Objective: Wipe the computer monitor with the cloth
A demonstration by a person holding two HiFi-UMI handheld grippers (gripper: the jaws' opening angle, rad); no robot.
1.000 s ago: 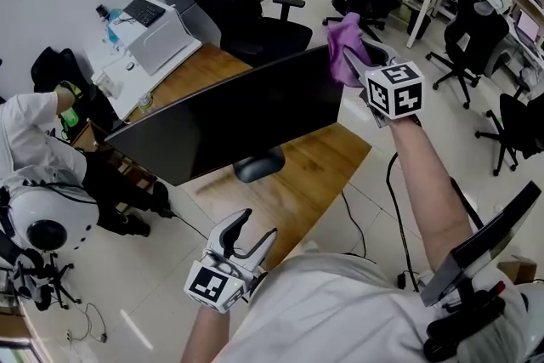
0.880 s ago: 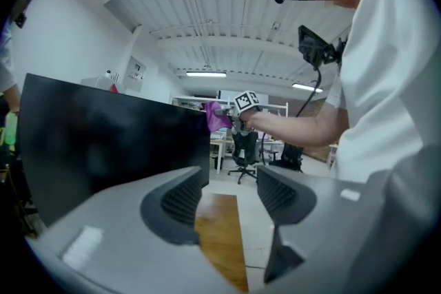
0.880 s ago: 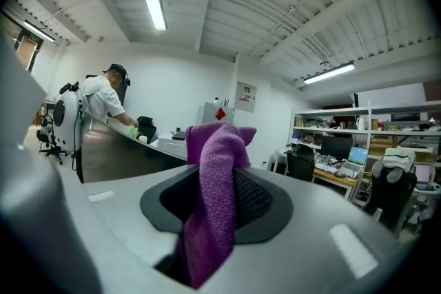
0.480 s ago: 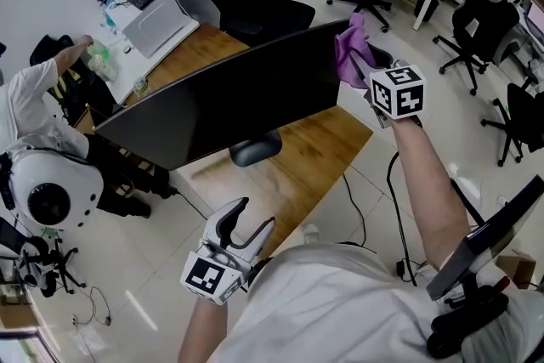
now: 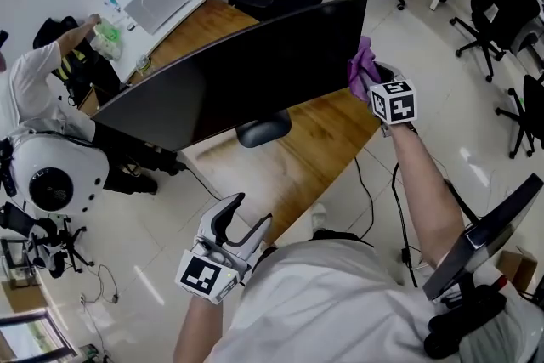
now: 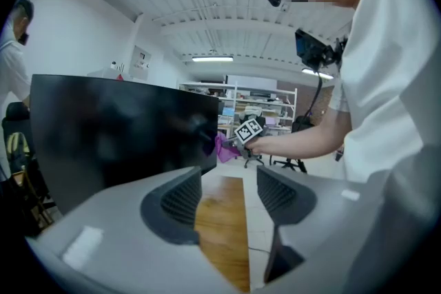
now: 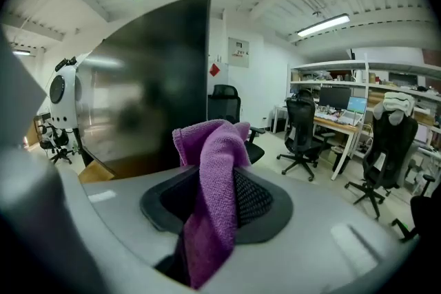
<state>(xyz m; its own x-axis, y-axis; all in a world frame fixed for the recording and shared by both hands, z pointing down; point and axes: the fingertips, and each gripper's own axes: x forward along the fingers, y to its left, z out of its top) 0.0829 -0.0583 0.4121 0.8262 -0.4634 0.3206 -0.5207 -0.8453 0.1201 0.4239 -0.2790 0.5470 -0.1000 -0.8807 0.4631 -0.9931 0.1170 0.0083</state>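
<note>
Wooden desk [image 5: 314,144] carries one curved black monitor [image 5: 238,76]; right gripper [image 5: 367,81] clamps one purple terry cloth [image 5: 360,66] beside its right edge, left gripper [image 5: 240,227] gapes empty.

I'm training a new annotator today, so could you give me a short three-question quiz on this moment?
1. True or false: the left gripper holds the purple cloth.
2. In the head view, the cloth is at which part of the monitor? A) right end B) left end C) middle
3. Fill in: the left gripper's jaws stand ____.
Key: 1 false, the right gripper holds it; 2 A; 3 apart.
</note>
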